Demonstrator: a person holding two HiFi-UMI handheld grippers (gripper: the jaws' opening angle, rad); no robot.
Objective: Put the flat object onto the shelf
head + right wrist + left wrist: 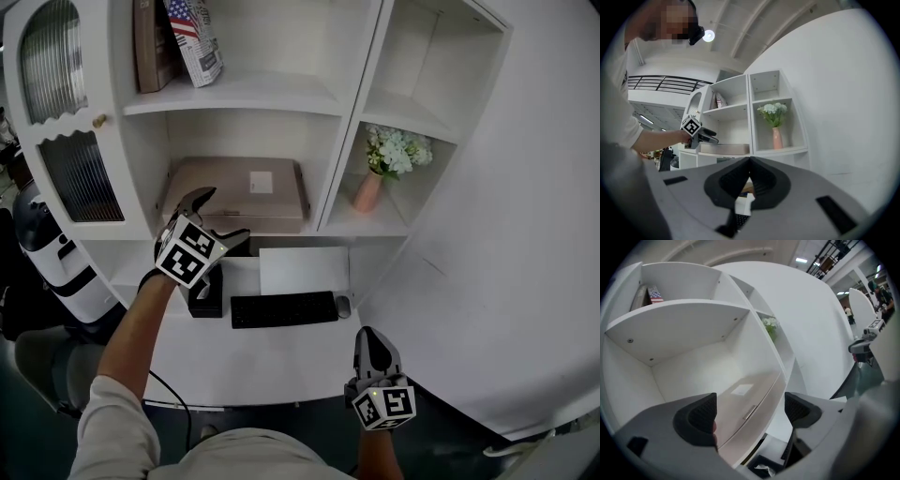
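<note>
Black ribbed pads of your left gripper [750, 411] stand wide apart, clamping nothing. One tan flat box [239, 187] shows in the gap beyond them. In the head view this gripper sits at the box's 7 o'clock edge; contact not resolvable. The box lies flat on the middle shelf [693, 362], with one white label [261, 182] on top.

Your right gripper [749, 180] has its jaws pressed together, nothing between them; it is low, at 5 o'clock in the head view.

Count:
- one pink vase [367, 192] of flowers, next compartment, 3 o'clock of the box
- one keyboard [284, 308] and one mouse [343, 306] on the desk [281, 361]
</note>
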